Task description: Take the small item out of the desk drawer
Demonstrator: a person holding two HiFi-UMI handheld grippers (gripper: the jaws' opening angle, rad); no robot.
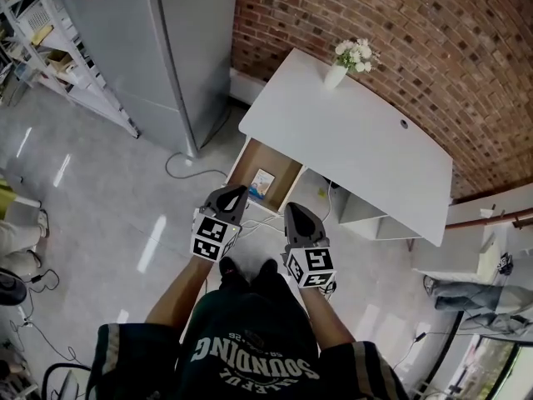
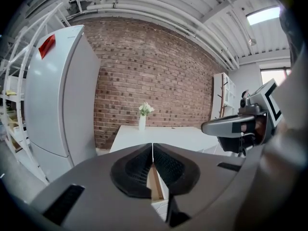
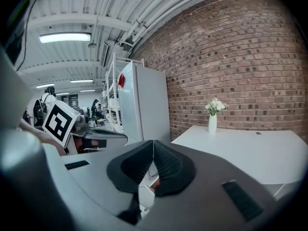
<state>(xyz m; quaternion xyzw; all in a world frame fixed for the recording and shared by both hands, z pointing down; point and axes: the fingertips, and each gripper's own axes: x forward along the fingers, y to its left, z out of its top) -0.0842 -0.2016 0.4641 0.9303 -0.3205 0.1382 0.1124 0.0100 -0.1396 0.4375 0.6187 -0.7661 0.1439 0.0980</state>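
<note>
Below the left end of the white desk (image 1: 358, 140), the wooden drawer (image 1: 279, 163) stands pulled out toward the person. The small item (image 1: 262, 182), a flat blue-and-white pack, lies on the drawer floor toward the near end. In the head view the left gripper (image 1: 236, 195) and right gripper (image 1: 294, 212) are held side by side in front of the person. Their tips are near the drawer's front edge, the item lying just beyond and between them, touched by neither. The left gripper view shows its ribbed pads (image 2: 166, 165) pressed together with nothing between them. The right gripper view shows the same: pads (image 3: 166, 166) meeting at the tips, empty. A vase of flowers (image 1: 336, 73) stands at the desk's far edge against the brick wall (image 1: 400, 23), and a refrigerator (image 1: 166, 40) stands to the left.
</note>
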